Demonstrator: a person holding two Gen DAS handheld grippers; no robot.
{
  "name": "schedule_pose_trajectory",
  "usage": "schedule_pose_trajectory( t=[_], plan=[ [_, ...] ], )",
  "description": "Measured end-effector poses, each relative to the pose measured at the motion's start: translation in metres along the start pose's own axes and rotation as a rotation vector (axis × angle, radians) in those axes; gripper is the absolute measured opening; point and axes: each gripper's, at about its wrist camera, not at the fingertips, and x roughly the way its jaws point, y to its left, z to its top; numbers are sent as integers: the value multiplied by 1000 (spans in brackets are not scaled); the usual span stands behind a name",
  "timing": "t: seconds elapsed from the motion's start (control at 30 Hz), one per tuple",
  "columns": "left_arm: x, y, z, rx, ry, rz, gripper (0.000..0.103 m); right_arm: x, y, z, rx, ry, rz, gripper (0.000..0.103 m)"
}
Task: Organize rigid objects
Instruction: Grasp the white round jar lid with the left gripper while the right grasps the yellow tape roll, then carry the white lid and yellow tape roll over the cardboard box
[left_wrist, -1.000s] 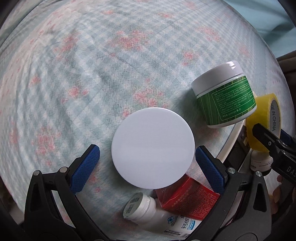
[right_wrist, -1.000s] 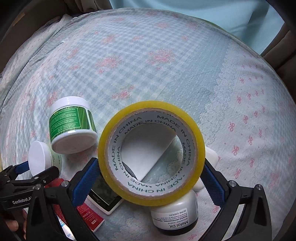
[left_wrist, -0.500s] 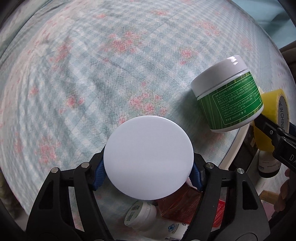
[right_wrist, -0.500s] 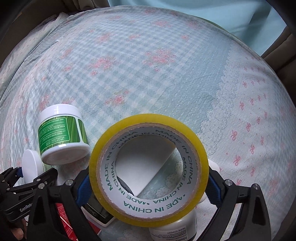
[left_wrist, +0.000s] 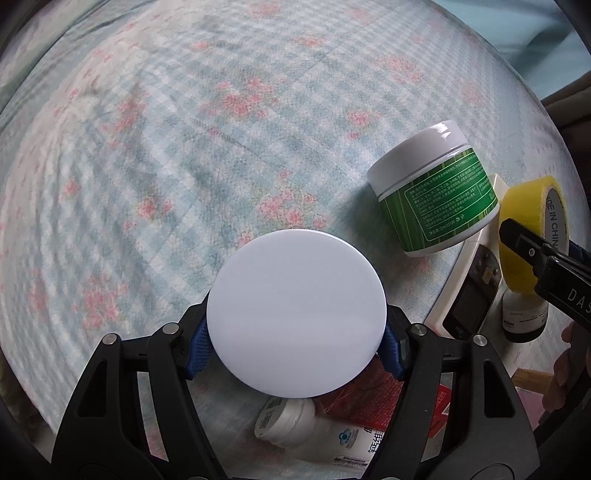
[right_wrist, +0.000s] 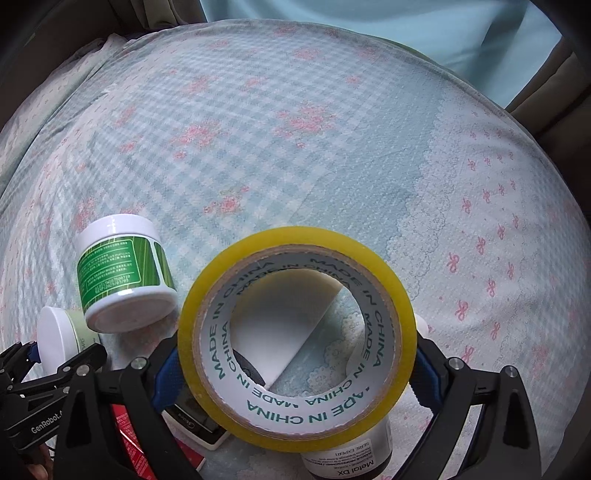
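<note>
My left gripper (left_wrist: 295, 341) is shut on a round jar with a flat white lid (left_wrist: 295, 295), with a blue pad pressing on each side of it. In the right wrist view this jar (right_wrist: 55, 338) shows a pale green body. My right gripper (right_wrist: 295, 365) is shut on a yellow tape roll (right_wrist: 295, 240) printed MADE IN CHINA, held flat with its hole facing the camera. The tape roll (left_wrist: 524, 206) and a right finger (left_wrist: 535, 254) show at the right edge of the left wrist view. A green-labelled jar (left_wrist: 436, 199) (right_wrist: 122, 273) with a white lid lies tilted between the two grippers.
Everything rests on a blue checked bedsheet (left_wrist: 184, 166) with pink flowers. Under the grippers lie a white device with a dark screen (left_wrist: 472, 295), a red box (left_wrist: 369, 402), a white bottle (left_wrist: 295, 424) and a small dark-labelled bottle (right_wrist: 347, 461). A person's fingers (left_wrist: 561, 369) show at right.
The left jaws closed from wide open onto the white-lidded jar. The right jaws closed in onto the sides of the tape roll. The green jar now looks smaller in the right wrist view.
</note>
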Motion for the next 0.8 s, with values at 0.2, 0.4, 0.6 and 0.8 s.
schedule_pose_trajectory(
  t=[0.2,0.4,0.6,0.8],
  plan=[
    [-41,10,2,19,-56,-28,68,-35,-4,0,38,-49,-13,96],
    [-105,17,1,82,-119,-51,68,-100,5,-8,94,-101,-6,96],
    [-184,14,-5,198,-152,-105,68,-192,12,-30,157,-147,3,96],
    [-244,-8,-30,365,-179,-145,68,-270,7,-68,248,-170,20,96]
  ],
)
